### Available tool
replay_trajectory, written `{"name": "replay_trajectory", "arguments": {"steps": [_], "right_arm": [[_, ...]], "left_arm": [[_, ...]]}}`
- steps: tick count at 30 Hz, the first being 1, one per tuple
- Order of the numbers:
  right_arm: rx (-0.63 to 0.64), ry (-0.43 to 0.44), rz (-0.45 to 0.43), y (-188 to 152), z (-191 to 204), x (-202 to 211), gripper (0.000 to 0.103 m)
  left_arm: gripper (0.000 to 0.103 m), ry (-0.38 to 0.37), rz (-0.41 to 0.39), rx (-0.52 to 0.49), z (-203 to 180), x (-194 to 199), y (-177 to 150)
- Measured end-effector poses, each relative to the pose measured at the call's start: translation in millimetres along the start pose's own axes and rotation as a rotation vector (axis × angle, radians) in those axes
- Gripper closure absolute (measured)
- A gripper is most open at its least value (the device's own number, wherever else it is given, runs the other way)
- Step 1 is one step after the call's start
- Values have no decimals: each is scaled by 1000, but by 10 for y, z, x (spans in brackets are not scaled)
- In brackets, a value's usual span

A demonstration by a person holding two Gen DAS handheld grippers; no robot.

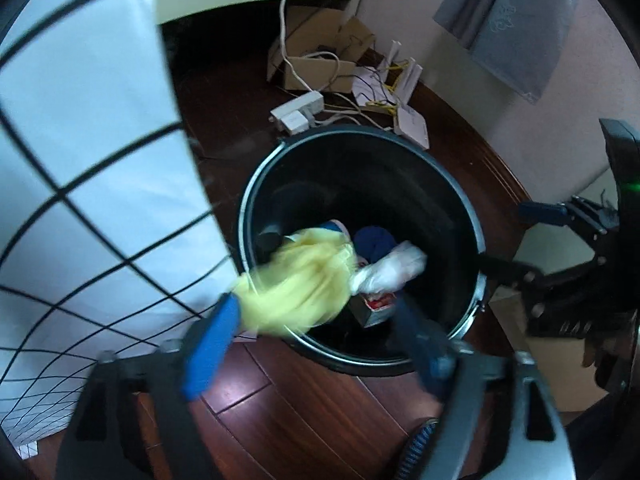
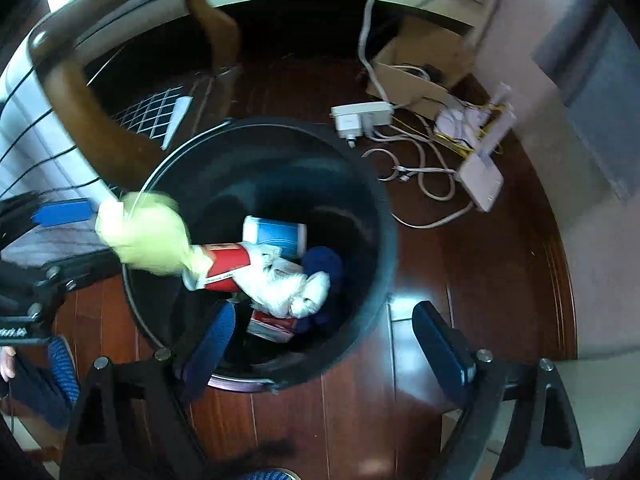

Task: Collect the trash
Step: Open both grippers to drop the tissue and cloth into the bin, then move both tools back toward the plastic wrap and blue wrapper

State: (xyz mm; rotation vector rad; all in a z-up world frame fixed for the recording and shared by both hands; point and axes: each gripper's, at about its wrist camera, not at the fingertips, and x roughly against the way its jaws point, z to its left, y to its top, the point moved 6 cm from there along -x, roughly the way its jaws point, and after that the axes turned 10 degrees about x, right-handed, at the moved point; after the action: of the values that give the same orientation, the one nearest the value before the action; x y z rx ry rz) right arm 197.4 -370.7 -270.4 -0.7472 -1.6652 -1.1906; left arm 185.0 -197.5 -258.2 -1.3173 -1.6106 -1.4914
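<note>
Left wrist view. We look down into the black bin, which fills the centre of the frame. The left gripper hangs over its near rim with the 2 blue fingers spread wide and clamped on nothing. The yellow bag, motion-blurred, sits just ahead of the left-hand finger, across the bin's lower-left rim; whether it touches that finger we cannot tell. Its long axis runs from lower left toward the centre of the frame, where it meets a white bag and a red-and-white carton lower in the bin. The right gripper enters at the right edge, beyond the bin's right rim.

Right wrist view. The right gripper has both fingers apart at the bottom of the frame, 1 over the bin's interior, 1 outside its wall, with nothing between them. The yellow bag lies up and to the left of it, at the bin's left rim, next to the left gripper's blue finger. A red-and-white tube and the white bag hang rightward from it toward the bin's centre. We judge the left hand nearer the yellow bag.
</note>
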Motion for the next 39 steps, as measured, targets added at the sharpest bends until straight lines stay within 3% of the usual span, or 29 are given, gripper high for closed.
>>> {"name": "replay_trajectory", "arguments": {"steps": [3,11,24,31,39], "right_arm": [[-43,-10,-8,-25,-90,92,0],[-73,-44,-79,2,-65,389,0],[-41,-40,-155,110,329,897,0],[21,-51,-227,335,613,1293,0],[101,-38,-331,820,997,1777,0]], "left_arm": [[0,9,-36,11,44,108,-14],[0,40,-108,19,146,440,-52],[0,57,-182,65,367,1028,-70],[0,75,-265,66,481,1467,-6],[0,113,-366,116,846,1948,159]]}}
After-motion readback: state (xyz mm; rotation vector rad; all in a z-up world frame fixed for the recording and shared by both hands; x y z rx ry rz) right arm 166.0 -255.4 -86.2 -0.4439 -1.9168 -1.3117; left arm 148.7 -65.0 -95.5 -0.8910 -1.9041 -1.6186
